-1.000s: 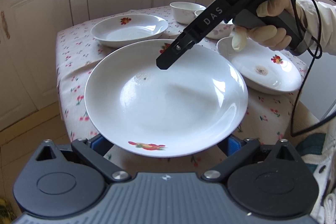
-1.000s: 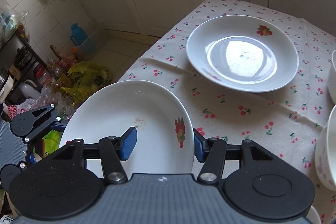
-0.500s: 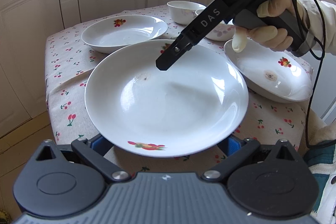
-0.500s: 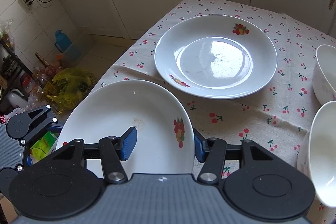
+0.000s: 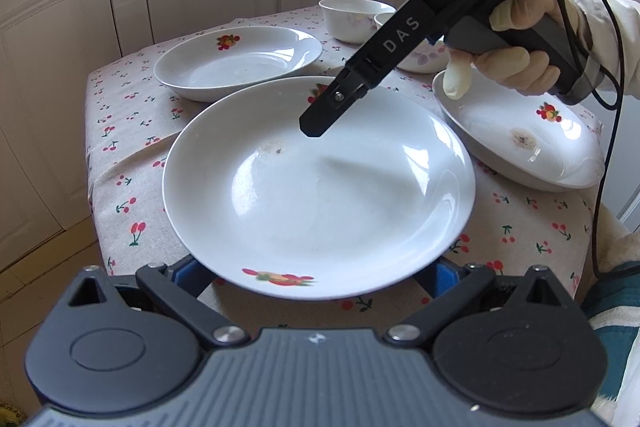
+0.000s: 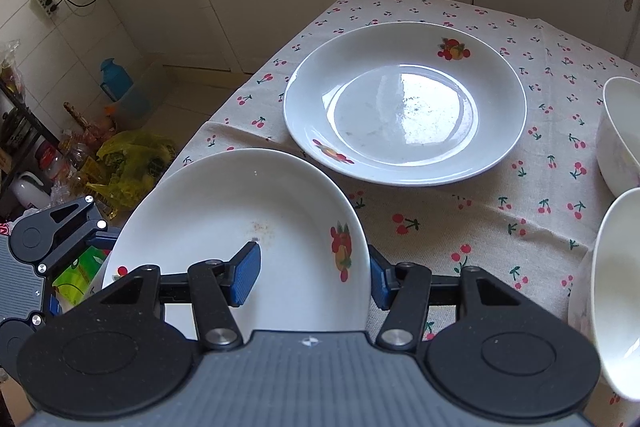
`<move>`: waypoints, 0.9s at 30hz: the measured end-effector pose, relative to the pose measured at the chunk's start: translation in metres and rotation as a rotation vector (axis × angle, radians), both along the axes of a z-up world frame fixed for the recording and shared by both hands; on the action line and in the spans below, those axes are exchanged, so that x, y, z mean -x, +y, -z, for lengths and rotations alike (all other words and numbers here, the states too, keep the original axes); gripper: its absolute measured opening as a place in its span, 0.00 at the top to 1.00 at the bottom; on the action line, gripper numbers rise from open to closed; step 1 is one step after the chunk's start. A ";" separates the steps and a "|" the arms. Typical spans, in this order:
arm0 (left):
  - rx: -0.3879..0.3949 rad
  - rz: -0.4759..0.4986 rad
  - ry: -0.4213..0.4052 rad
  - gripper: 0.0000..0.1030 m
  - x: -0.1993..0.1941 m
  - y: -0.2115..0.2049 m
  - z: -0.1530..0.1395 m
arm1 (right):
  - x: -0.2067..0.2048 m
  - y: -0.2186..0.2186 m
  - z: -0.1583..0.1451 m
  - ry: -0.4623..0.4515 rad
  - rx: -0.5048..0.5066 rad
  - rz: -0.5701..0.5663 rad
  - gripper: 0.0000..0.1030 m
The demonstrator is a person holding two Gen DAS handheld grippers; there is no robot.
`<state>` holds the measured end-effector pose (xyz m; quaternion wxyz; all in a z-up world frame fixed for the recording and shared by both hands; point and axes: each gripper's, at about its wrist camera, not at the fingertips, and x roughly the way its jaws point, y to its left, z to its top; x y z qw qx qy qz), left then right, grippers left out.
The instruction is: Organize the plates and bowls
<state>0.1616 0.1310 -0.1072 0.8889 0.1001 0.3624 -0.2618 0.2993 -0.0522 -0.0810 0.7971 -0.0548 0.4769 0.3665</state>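
A white plate with fruit prints (image 5: 320, 195) hangs over the table's near corner between both grippers. My left gripper (image 5: 318, 273) has wide jaws with the plate's near edge between them; its blue pads (image 5: 192, 273) peek out at the rim. My right gripper (image 6: 312, 277) straddles the opposite rim of this plate (image 6: 248, 219), one pad over the inside and one behind the rim, and its jaws are opening. One of its fingers (image 5: 320, 119) stands above the plate's inside. A second plate (image 6: 404, 103) lies further back on the cloth.
A third plate (image 5: 520, 143) with a brown stain sits at the right, under a gloved hand (image 5: 520, 67). Two white bowls (image 5: 352, 15) (image 5: 420, 55) stand at the back of the cherry-print tablecloth (image 5: 132, 131). White cabinets ring the table. Bags and bottles (image 6: 132, 159) litter the floor.
The held plate keeps its place in both views while the table shifts behind it; in the right wrist view the far plate has slid left. The right jaws stand slightly wider.
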 end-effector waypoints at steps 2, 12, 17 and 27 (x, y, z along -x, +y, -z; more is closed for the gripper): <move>0.000 0.000 -0.002 0.02 0.001 0.000 0.000 | 0.000 0.001 0.000 0.003 -0.004 -0.007 0.35; 0.001 -0.041 0.022 0.01 0.013 0.006 -0.004 | 0.013 -0.001 -0.018 -0.081 -0.003 -0.028 0.08; -0.005 -0.067 0.021 0.01 0.032 0.004 -0.013 | 0.030 -0.013 -0.035 -0.137 -0.014 -0.014 0.01; 0.027 -0.118 -0.019 0.01 0.067 -0.023 -0.038 | 0.084 -0.051 -0.052 -0.247 -0.007 0.048 0.00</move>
